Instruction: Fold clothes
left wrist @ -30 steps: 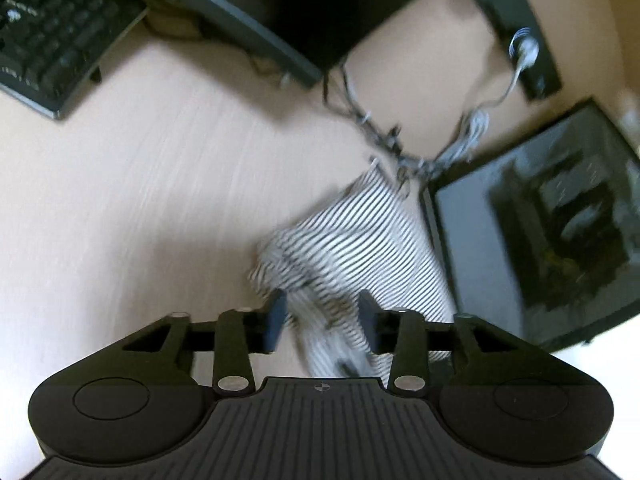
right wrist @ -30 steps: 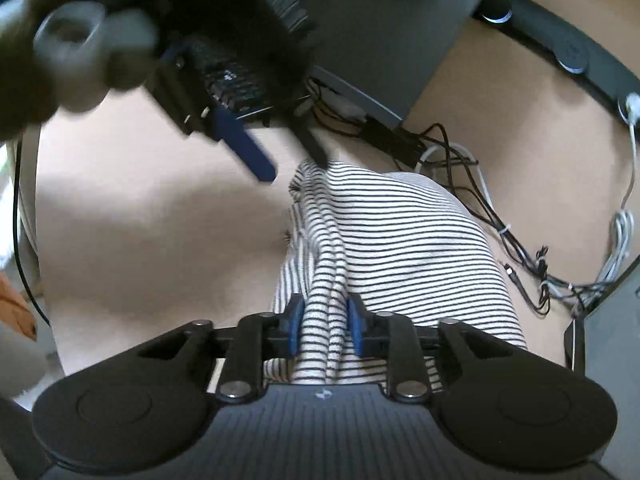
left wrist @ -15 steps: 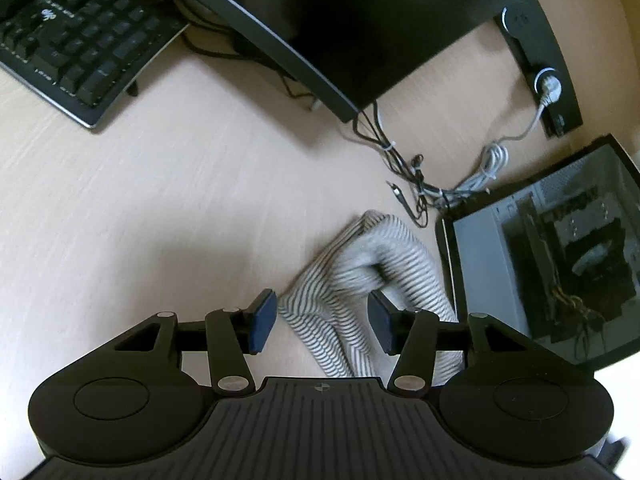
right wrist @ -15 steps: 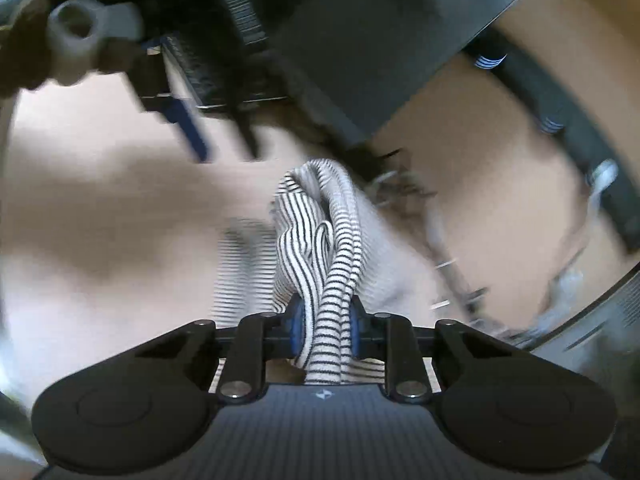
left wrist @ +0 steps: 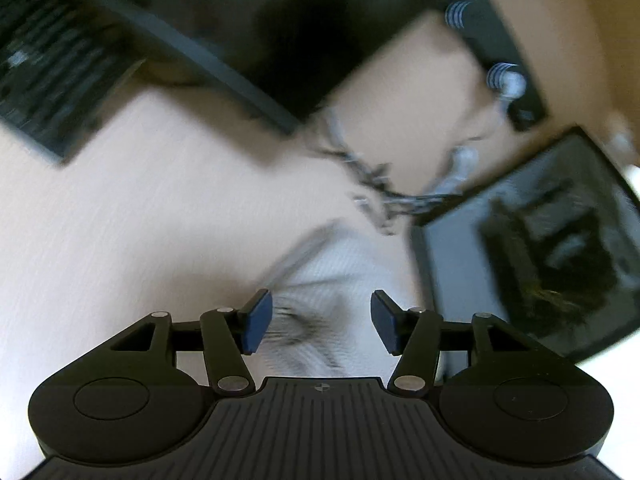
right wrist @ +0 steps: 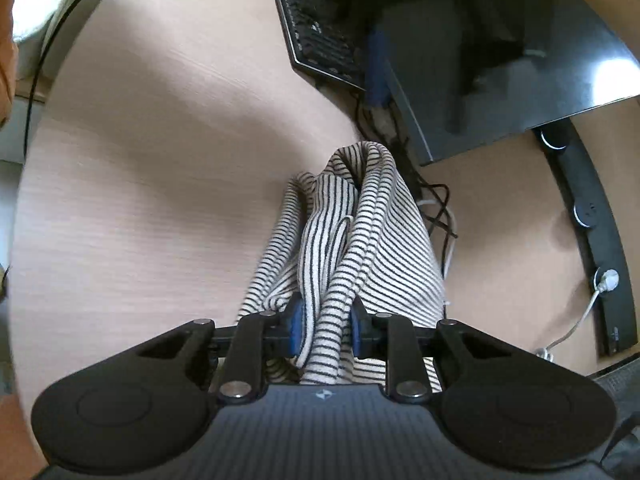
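A black-and-white striped garment (right wrist: 352, 236) hangs bunched from my right gripper (right wrist: 325, 330), which is shut on a thick fold of it above the pale wooden desk (right wrist: 140, 184). In the blurred left wrist view the same garment (left wrist: 328, 280) lies just beyond and between the fingers of my left gripper (left wrist: 321, 322), which is open and holds nothing.
A black keyboard (right wrist: 316, 36) and a dark monitor (right wrist: 500, 52) stand at the back. A tangle of cables (right wrist: 432, 200) lies behind the garment. A curved black power strip (right wrist: 592, 220) runs along the right. An open computer case (left wrist: 540, 248) stands right of the left gripper.
My right gripper has lifted the bunched garment and turned left, so the keyboard now shows ahead. My left gripper stays open and is moving fast; its view is blurred.
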`<action>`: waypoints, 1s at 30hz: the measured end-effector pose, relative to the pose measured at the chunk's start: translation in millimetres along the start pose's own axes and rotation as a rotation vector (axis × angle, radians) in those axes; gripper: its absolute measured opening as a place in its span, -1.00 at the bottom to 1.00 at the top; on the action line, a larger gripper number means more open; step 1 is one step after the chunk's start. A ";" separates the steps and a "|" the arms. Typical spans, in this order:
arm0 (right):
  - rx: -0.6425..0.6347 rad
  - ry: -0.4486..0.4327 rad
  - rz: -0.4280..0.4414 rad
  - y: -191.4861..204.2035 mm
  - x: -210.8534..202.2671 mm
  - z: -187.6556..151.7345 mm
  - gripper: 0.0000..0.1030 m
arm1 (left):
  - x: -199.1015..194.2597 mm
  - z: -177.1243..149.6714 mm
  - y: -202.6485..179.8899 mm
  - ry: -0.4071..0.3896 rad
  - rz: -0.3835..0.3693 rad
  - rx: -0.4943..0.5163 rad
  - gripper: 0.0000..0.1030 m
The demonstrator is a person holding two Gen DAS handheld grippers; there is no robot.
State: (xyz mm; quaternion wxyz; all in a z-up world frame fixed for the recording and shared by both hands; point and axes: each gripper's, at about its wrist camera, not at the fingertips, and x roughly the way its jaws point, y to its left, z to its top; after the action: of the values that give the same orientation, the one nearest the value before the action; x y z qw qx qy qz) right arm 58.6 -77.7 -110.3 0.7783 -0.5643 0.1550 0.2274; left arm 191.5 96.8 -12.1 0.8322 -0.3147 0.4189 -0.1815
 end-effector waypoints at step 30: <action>0.913 -0.109 0.355 -145.3 -0.8 -84.8 0.80 | 61.9 -50.3 -45.7 0.014 0.195 0.138 -0.20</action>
State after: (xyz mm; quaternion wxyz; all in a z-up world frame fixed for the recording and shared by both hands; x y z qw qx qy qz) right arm 136.0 -196.0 -19.3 0.9023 -0.1178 0.2918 0.2946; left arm 185.0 9.4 -40.0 0.8625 -0.2132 0.4400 -0.1305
